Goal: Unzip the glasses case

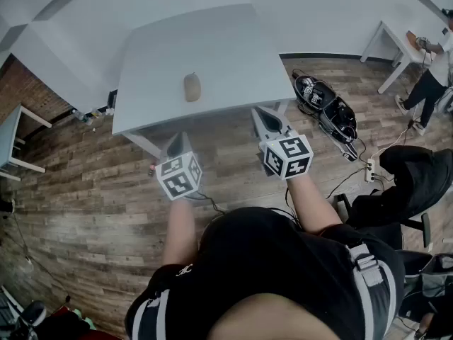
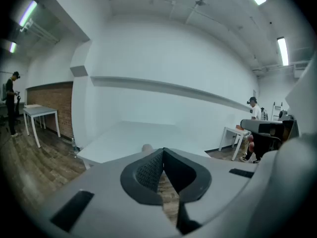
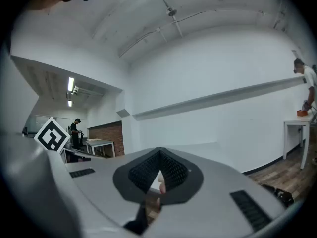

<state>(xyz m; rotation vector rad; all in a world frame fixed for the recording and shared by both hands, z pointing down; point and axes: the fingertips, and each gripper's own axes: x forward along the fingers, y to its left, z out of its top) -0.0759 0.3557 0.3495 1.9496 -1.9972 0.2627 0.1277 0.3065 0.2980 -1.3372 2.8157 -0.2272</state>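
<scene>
Left of the white table (image 1: 212, 48), well apart: small side table (image 1: 15, 137) by the brick wall (image 1: 28, 91).

Left gripper (image 1: 178, 142): just off the table's near edge, left of centre, over the wood floor (image 1: 85, 190). Its marker cube faces up. In its own view the left gripper (image 2: 162, 152) has its jaws pressed together at the tips, with nothing pinched.

Glasses case (image 1: 192, 86): beige, lying flat on the table, roughly mid-width and nearer the near edge than the far one. It's the only thing on the top and neither gripper touches it. In the left gripper view the glasses case (image 2: 147, 147) is a small bump just above the jaw tips. Zip is too small to read.

Right gripper (image 1: 265, 117): at the table's near right corner. In its own view the right gripper (image 3: 158, 153) also has its tips together, gripping nothing.

Right of the table, on the floor: open black bags (image 1: 325, 108), a power strip (image 1: 368, 168) and a black chair (image 1: 417, 176). Further right there's a second white table (image 1: 389, 41) with a person (image 1: 433, 76) standing at it.
</scene>
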